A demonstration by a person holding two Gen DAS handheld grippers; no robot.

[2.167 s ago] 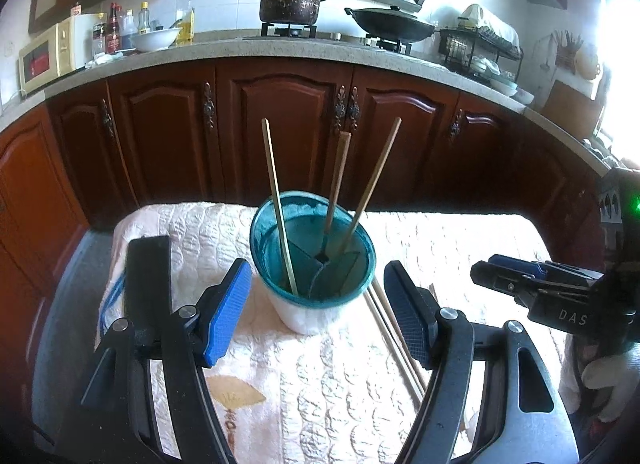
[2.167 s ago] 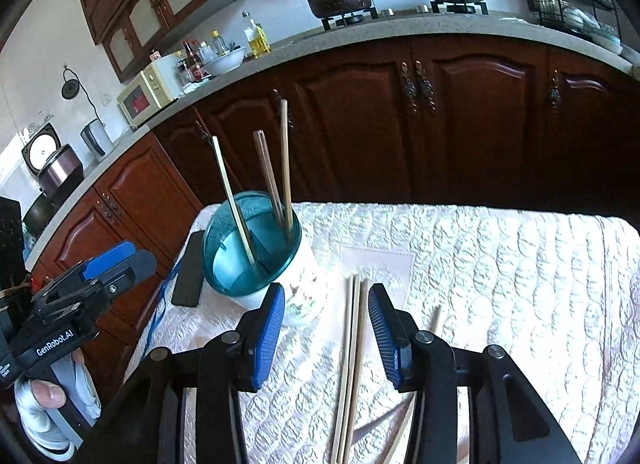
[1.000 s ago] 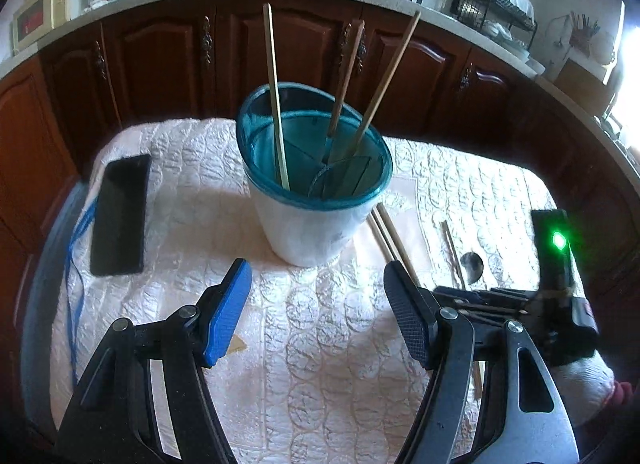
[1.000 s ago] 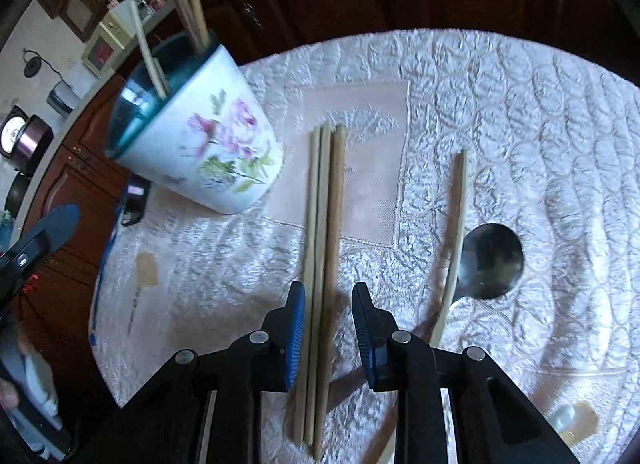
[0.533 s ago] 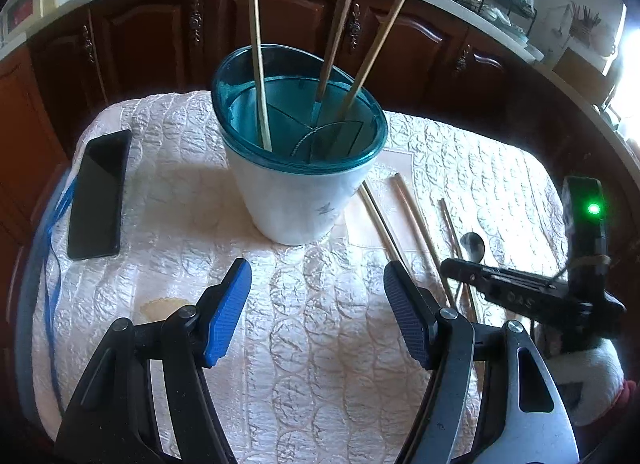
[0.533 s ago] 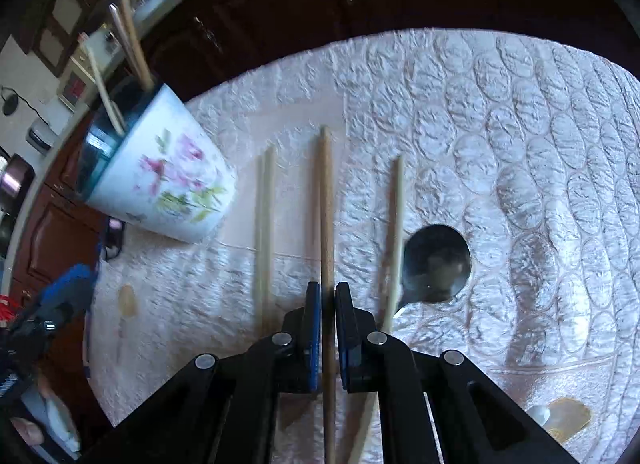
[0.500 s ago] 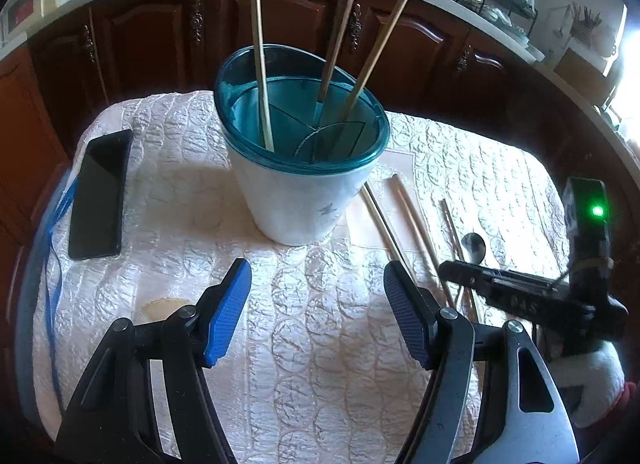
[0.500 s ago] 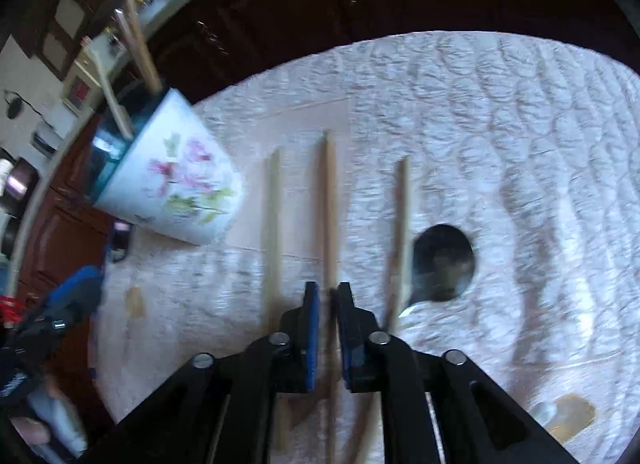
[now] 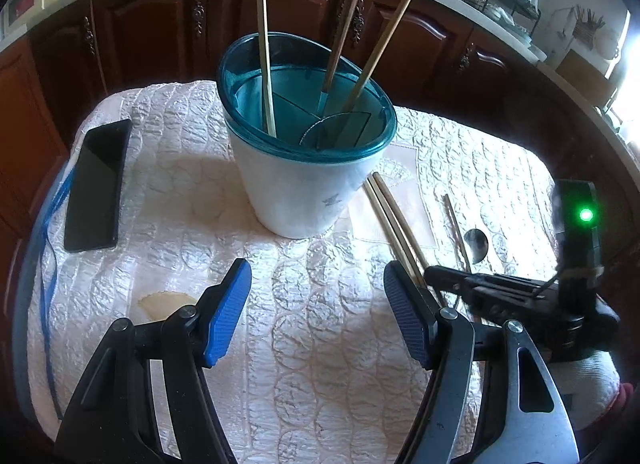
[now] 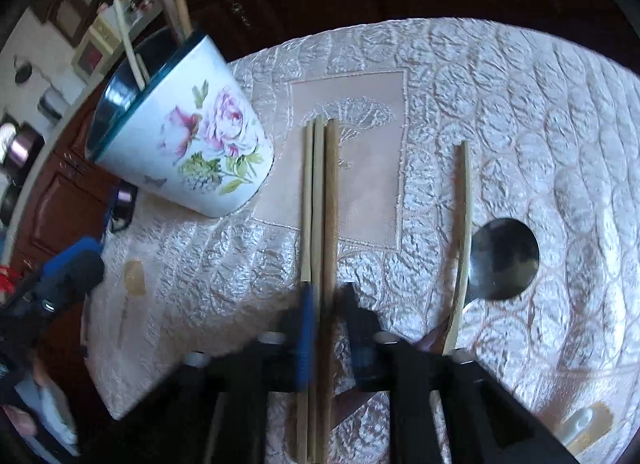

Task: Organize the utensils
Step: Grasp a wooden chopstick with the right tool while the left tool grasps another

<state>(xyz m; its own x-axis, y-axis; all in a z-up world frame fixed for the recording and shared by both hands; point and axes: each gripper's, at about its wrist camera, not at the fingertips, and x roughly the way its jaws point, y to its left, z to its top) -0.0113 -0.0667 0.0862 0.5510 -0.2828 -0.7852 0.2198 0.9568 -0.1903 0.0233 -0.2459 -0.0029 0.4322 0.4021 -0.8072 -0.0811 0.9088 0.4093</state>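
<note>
Chopsticks (image 10: 320, 200) lie bundled on the quilted cloth (image 10: 500, 104), running between my right gripper's (image 10: 326, 304) blurred, slightly parted fingers; whether they pinch yet, I cannot tell. My left gripper (image 9: 318, 310) hangs spread wide before the floral utensil holder (image 9: 296, 168). A spoon (image 10: 502, 260) rests nearby.

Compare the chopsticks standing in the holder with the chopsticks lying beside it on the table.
The chopsticks in the holder stand upright and splayed apart, leaning on the teal rim of the holder. The chopsticks on the table lie flat, pressed side by side in a bundle, between the fingers of the right gripper. Both sets are plain light wood.
</note>
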